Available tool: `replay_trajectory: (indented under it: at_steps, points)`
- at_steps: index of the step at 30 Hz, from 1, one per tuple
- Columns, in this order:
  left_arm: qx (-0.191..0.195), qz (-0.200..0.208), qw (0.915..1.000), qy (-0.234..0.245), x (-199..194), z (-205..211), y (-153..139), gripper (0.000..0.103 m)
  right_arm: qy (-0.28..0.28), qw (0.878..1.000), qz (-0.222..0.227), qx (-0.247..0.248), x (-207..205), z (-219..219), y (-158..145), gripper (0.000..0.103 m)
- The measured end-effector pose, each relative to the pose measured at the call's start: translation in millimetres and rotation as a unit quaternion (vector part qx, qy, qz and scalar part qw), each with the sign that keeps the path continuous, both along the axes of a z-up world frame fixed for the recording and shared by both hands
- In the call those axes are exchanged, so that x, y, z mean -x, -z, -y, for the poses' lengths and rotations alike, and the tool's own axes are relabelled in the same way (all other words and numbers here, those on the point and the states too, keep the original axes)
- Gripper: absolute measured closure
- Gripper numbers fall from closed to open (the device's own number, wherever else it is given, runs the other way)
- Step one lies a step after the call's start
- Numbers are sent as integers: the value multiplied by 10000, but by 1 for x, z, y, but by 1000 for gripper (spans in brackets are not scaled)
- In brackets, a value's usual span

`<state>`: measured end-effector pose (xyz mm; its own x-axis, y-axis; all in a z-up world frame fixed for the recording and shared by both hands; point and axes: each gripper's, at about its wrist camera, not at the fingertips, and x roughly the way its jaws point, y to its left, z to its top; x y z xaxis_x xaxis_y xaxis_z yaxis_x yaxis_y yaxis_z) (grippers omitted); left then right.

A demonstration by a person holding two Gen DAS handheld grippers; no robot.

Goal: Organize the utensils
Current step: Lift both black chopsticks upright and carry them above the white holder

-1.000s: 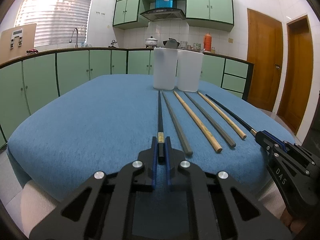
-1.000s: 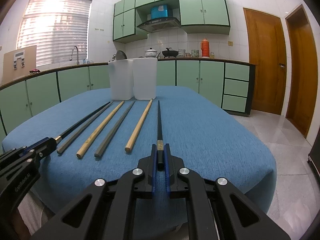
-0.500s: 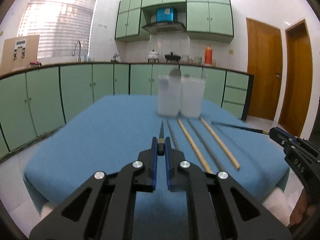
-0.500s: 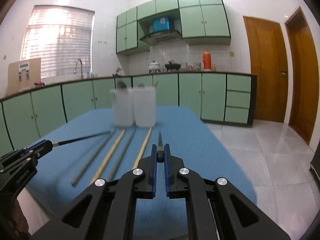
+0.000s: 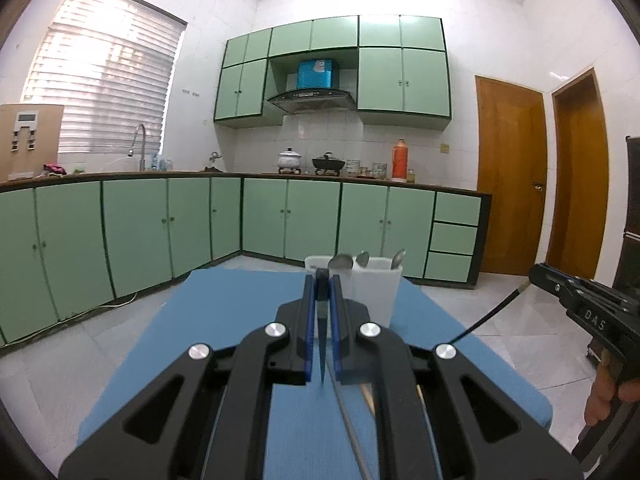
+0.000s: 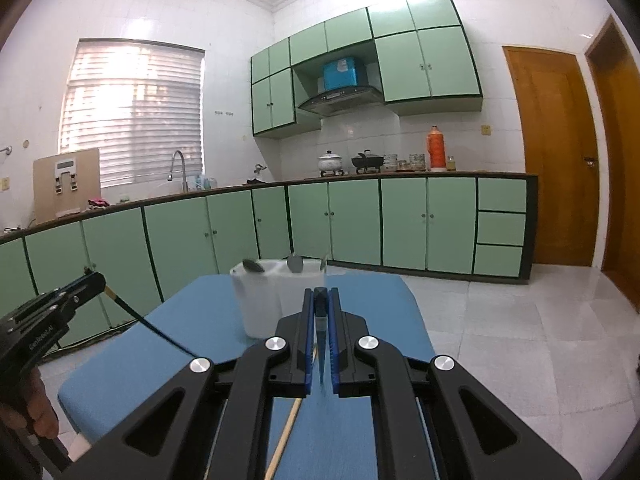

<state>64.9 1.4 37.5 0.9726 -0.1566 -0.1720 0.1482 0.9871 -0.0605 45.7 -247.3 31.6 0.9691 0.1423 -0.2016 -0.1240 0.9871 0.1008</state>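
Note:
Each gripper holds one black chopstick in the air above the blue-clothed table point(image 5: 224, 320). My left gripper point(image 5: 321, 280) is shut on its black chopstick point(image 5: 322, 344), which slants down between the jaws. My right gripper point(image 6: 320, 294) is shut on the other black chopstick point(image 6: 321, 344) the same way. In the left wrist view the right gripper point(image 5: 536, 276) shows at the right edge, its chopstick point(image 5: 488, 316) hanging down-left. A grey chopstick point(image 5: 348, 420) and a wooden chopstick point(image 6: 288, 428) lie on the cloth below, partly hidden by the gripper bodies.
Two white containers point(image 6: 260, 304) with spoons point(image 6: 253, 266) in them stand at the table's far end, just ahead of both grippers. Green cabinets point(image 5: 132, 232) line the walls behind. A person's hand point(image 6: 36, 408) grips the left tool.
Both grippers have risen from the cloth, each lifting its black chopstick off the table. The containers now sit lower in both views, and the other chopsticks stay on the cloth.

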Motion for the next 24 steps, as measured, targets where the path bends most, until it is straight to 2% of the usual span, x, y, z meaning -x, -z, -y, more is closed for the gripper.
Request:
replay_trajectory:
  at_steps: [5, 13, 17, 24]
  points:
    - [34, -176, 9996, 203, -26, -3, -25, 97, -225, 9997, -96, 88, -25, -1, -32, 96]
    - [56, -392, 9985, 391, -51, -8, -49, 97, -533, 9977, -306, 271, -58, -7, -62, 96]
    - [80, -341, 9985, 428, -57, -13, -59, 97, -644, 9970, -327, 264, -68, -7, -71, 96]
    - [107, -116, 9988, 472, -76, -11, -89, 97, -826, 9965, -142, 47, -95, 0, -112, 96]
